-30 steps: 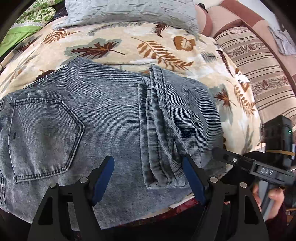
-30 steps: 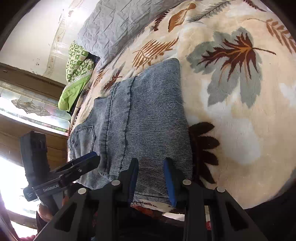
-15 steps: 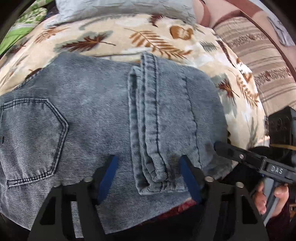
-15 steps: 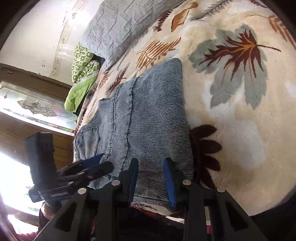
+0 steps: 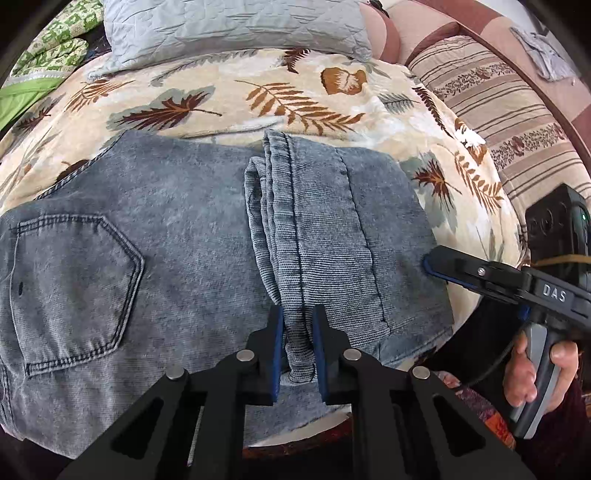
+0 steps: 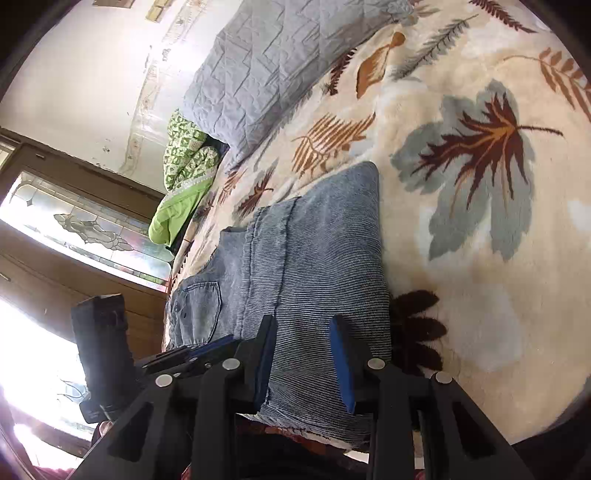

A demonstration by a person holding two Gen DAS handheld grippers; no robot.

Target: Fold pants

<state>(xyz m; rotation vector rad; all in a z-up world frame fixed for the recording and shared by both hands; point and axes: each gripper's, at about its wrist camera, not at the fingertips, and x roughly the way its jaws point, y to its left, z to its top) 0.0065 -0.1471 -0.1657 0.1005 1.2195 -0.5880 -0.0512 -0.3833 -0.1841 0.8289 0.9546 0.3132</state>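
Grey-blue denim pants (image 5: 177,236) lie folded on a leaf-print blanket (image 5: 258,96), with the leg hems (image 5: 291,229) doubled back over the seat and a back pocket (image 5: 74,291) at left. My left gripper (image 5: 298,317) is shut on the hem fold near the bed's front edge. My right gripper (image 5: 430,264) shows at the pants' right folded edge. In the right wrist view the pants (image 6: 317,251) run away from me, and the right gripper (image 6: 303,325) stands partly open over their near end, denim between the blue pads.
A grey quilted pillow (image 5: 229,29) lies at the back, a green patterned cloth (image 5: 48,62) at back left, and a striped cushion (image 5: 491,99) at right. A wooden cabinet and a bright window (image 6: 74,229) stand left of the bed.
My left gripper closed from wide open onto the hem fold. My right gripper's fingers spread wider apart over the pants' end.
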